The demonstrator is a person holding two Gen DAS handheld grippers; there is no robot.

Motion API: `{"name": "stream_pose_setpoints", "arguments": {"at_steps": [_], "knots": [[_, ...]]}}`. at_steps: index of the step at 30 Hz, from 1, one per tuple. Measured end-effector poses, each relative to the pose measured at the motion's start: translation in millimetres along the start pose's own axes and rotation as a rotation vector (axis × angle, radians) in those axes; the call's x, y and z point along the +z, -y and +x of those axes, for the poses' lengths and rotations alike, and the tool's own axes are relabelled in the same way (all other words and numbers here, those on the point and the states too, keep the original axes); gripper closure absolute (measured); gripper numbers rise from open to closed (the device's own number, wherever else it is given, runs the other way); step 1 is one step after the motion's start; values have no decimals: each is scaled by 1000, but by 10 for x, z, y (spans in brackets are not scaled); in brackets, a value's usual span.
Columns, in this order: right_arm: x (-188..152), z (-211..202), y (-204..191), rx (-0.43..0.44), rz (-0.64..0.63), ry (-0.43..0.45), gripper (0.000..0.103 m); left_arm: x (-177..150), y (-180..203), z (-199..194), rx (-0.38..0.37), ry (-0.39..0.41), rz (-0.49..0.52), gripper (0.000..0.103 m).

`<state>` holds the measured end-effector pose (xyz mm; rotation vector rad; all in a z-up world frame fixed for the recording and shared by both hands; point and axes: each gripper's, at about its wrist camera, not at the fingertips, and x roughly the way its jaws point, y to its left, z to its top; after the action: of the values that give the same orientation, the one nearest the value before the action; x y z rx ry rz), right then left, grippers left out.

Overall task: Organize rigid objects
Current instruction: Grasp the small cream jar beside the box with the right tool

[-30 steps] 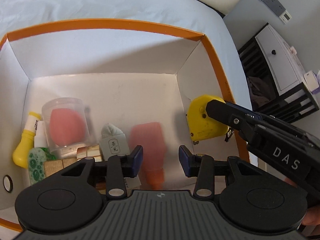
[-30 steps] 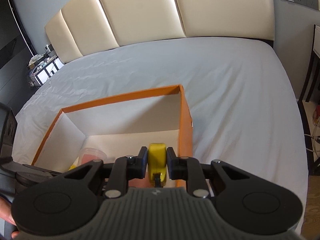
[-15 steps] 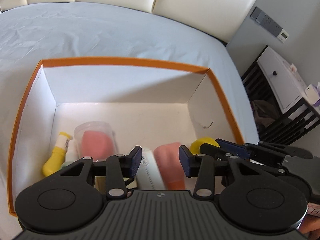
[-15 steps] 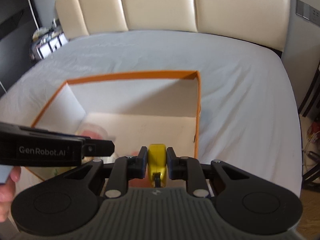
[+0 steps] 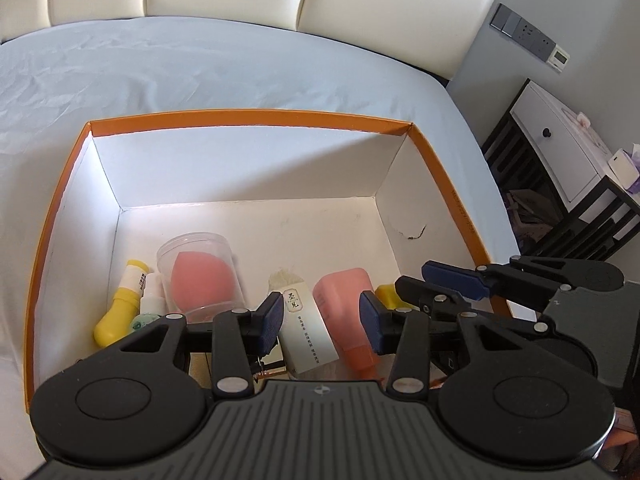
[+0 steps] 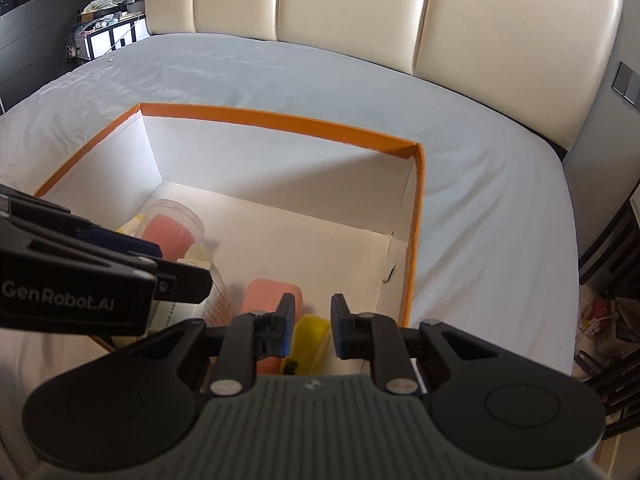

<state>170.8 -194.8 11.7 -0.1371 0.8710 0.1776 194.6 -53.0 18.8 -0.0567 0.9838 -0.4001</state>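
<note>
An orange-rimmed white box [image 5: 256,117] sits on the bed; it also shows in the right wrist view [image 6: 280,115]. Inside lie a yellow tape measure [image 6: 310,338], a pink tube [image 5: 346,300], a white tube [image 5: 306,330], a clear jar with a pink sponge [image 5: 200,276] and a yellow bottle [image 5: 120,308]. My right gripper [image 6: 312,326] is open just above the tape measure, which lies loose between the jaws at the box's near right corner. My left gripper [image 5: 320,318] is open and empty above the tubes.
The white bed sheet [image 5: 200,64] surrounds the box, with a cream headboard [image 6: 360,12] behind. A dark nightstand with a white drawer [image 5: 560,160] stands to the right of the bed. The far half of the box floor [image 5: 300,220] is bare.
My right gripper has opened and let go of the yellow tape measure, which now rests in the box. Both grippers have pulled back and up from the box.
</note>
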Motion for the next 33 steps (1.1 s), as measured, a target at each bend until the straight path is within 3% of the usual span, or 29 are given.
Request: {"name": "stream_pose_setpoints", "arguments": {"at_steps": [2, 7, 16, 23, 26, 30, 33], "knots": [[-11, -5, -6, 6, 0, 2, 85, -8, -1, -20, -6, 7, 2, 51], [-40, -79, 11, 28, 19, 28, 68, -18, 37, -75, -25, 25, 18, 50], [-79, -413, 110, 33, 80, 146, 53, -58, 86, -344, -118, 146, 37, 44], [-221, -817, 291, 6, 219, 240, 51, -153, 188, -492, -208, 196, 122, 44], [-358, -914, 409, -1, 313, 194, 48, -200, 283, -524, -244, 195, 170, 44], [-618, -954, 574, -24, 438, 28, 46, -294, 404, -534, -288, 179, 233, 44], [-733, -1115, 654, 0, 505, 13, 39, -390, 512, -467, -319, 127, 267, 44]]}}
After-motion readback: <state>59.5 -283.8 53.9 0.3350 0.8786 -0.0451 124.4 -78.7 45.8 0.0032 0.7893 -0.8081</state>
